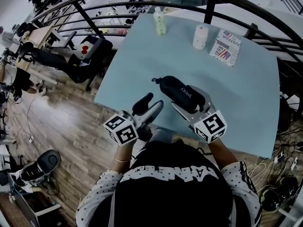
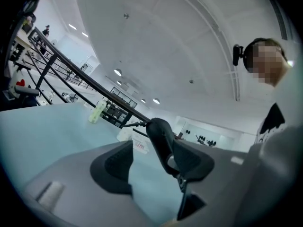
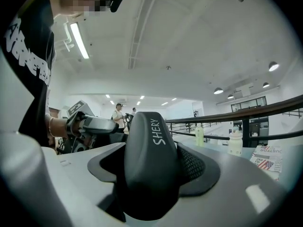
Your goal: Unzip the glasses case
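Note:
My right gripper (image 1: 189, 103) is shut on a black glasses case (image 1: 182, 94) with white lettering and holds it above the table's near edge. In the right gripper view the case (image 3: 151, 164) fills the gap between both pads (image 3: 196, 167). A short black pull cord (image 1: 154, 80) sticks out of the case's far end. My left gripper (image 1: 147, 104) is just left of the case, open, with nothing held. In the left gripper view the case (image 2: 158, 134) stands against the right pad (image 2: 191, 162), and the gripper (image 2: 151, 167) has its jaws wide apart.
The light blue table (image 1: 246, 89) carries a pale green bottle (image 1: 160, 21), a white bottle (image 1: 200, 37) and a flag-printed packet (image 1: 226, 47) at its far side. A dark railing (image 1: 142, 6) curves behind it. Wooden floor (image 1: 66, 117) lies to the left.

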The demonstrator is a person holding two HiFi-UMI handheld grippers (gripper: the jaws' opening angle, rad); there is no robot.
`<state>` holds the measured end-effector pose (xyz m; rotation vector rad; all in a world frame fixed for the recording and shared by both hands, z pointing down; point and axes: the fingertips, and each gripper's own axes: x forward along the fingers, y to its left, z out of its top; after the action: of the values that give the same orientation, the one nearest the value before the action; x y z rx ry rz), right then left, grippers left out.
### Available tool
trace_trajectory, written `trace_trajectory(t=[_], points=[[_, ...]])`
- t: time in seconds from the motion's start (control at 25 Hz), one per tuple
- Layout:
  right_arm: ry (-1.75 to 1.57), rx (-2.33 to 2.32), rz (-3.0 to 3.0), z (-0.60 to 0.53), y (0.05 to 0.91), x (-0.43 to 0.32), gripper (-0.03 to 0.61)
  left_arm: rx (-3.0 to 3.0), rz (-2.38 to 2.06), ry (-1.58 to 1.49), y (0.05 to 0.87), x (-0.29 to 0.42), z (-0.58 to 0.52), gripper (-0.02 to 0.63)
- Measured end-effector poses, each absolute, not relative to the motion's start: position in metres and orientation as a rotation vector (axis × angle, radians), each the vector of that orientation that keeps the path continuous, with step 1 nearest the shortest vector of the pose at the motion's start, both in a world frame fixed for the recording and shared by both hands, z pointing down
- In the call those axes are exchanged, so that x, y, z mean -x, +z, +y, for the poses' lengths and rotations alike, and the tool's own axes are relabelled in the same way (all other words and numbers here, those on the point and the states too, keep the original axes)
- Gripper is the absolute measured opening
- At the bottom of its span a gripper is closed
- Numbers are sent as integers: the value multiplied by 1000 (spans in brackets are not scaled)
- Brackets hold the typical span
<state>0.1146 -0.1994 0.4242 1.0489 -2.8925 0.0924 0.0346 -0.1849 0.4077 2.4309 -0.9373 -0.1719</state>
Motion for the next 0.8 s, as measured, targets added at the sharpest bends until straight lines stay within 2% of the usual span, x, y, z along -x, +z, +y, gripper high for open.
trace_trajectory(t=[0.8], points=[[-282,-873,-2847,-146,410,-71,342,-2373,-790,-351,380,-64,-176,0]])
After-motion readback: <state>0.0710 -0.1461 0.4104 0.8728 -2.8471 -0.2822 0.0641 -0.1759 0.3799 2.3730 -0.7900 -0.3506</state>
